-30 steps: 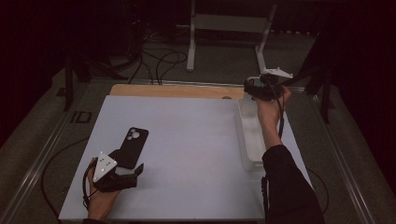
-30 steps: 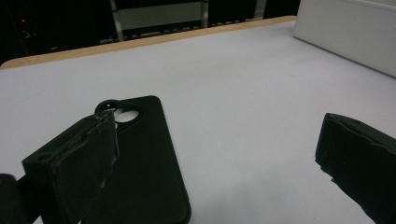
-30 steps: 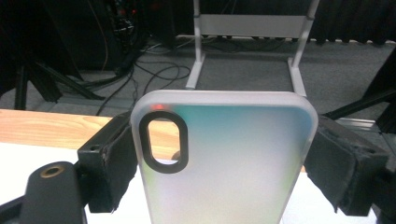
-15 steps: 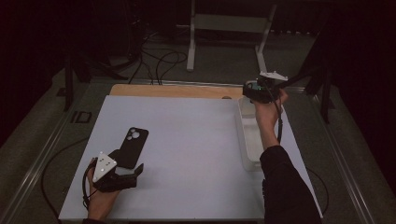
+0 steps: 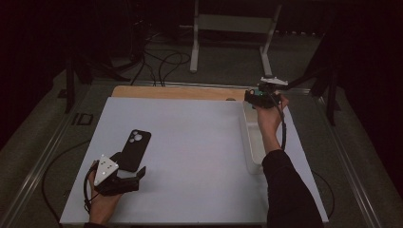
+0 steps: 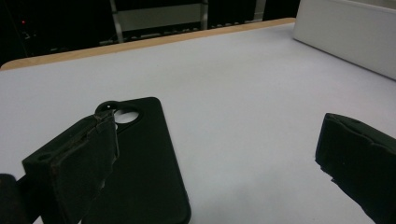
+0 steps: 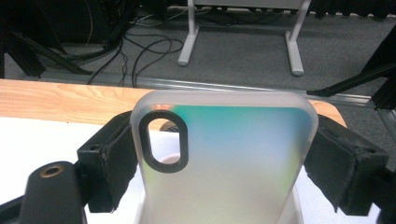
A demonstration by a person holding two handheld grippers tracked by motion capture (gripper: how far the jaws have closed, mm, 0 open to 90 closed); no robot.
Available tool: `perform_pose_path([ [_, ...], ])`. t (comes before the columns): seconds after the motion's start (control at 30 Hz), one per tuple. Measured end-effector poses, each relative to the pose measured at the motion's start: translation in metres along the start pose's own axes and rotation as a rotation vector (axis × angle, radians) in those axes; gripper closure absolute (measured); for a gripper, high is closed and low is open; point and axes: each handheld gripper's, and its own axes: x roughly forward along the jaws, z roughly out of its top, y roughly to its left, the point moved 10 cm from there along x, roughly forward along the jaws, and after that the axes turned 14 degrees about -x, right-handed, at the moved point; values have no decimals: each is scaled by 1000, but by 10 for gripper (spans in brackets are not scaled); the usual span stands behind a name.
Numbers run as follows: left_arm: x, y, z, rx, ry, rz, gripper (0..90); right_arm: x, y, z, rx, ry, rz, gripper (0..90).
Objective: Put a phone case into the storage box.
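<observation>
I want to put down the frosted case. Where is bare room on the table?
The wide white stretch between the black phone case and the white tray is bare. It is crowded near the left gripper and where the right gripper holds the frosted case.

The bench (image 5: pixel 190 142) has a smooth, matt white top, with a bare wood strip (image 5: pixel 176 92) along its far edge. The black case (image 6: pixel 140 172) looks matt plastic. The clear case (image 7: pixel 224 163) is frosted, iridescent plastic. The tray (image 5: pixel 251 142) is white plastic.
</observation>
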Motion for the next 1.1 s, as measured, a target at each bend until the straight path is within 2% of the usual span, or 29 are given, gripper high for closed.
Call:
perform_pose_path([
  [0.17,0,0,0,-1,-1,-1,0,3,3,-2,-9,9,2,162],
  [0.43,0,0,0,-1,0,0,1,8,4,-11,-4,54,-3,162],
  [0.93,0,0,0,1,2,-1,0,17,3,-21,11,74,-11,160],
  [1.0,0,0,0,-1,1,0,1,18,4,-21,15,73,-5,153],
  [1.1,0,0,0,-4,0,0,1,19,3,-22,40,73,2,83],
])
